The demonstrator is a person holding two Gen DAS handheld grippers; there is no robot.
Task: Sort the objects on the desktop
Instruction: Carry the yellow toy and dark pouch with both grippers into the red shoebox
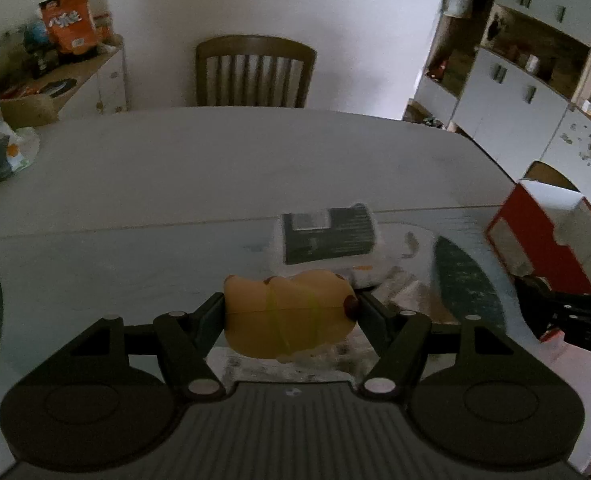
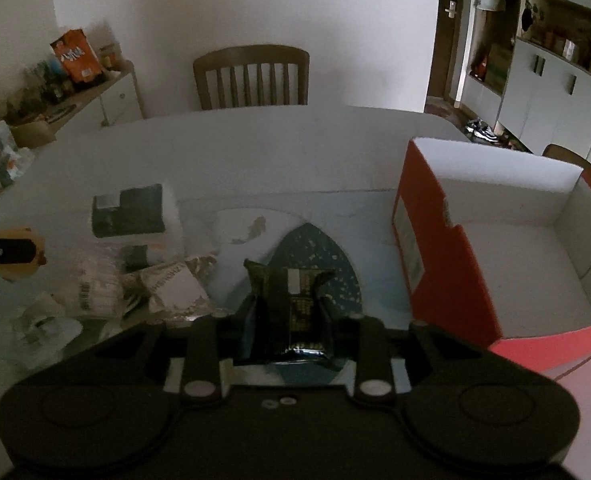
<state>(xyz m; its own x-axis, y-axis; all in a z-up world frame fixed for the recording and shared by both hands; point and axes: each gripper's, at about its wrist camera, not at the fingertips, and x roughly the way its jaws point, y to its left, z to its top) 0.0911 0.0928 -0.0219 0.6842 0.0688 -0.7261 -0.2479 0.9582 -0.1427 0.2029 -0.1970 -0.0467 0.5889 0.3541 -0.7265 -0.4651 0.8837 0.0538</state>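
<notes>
Tan toy (image 1: 289, 314), dark packet (image 2: 291, 312), red-and-white box (image 2: 447, 248).

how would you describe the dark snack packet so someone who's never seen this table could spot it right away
Start at the big red open box on the right of the white table. Just left of it, above a dark speckled mat, the right gripper is shut on the dark snack packet. It is glossy black with a small white label, unlike the pale wrappers heaped further left.
</notes>
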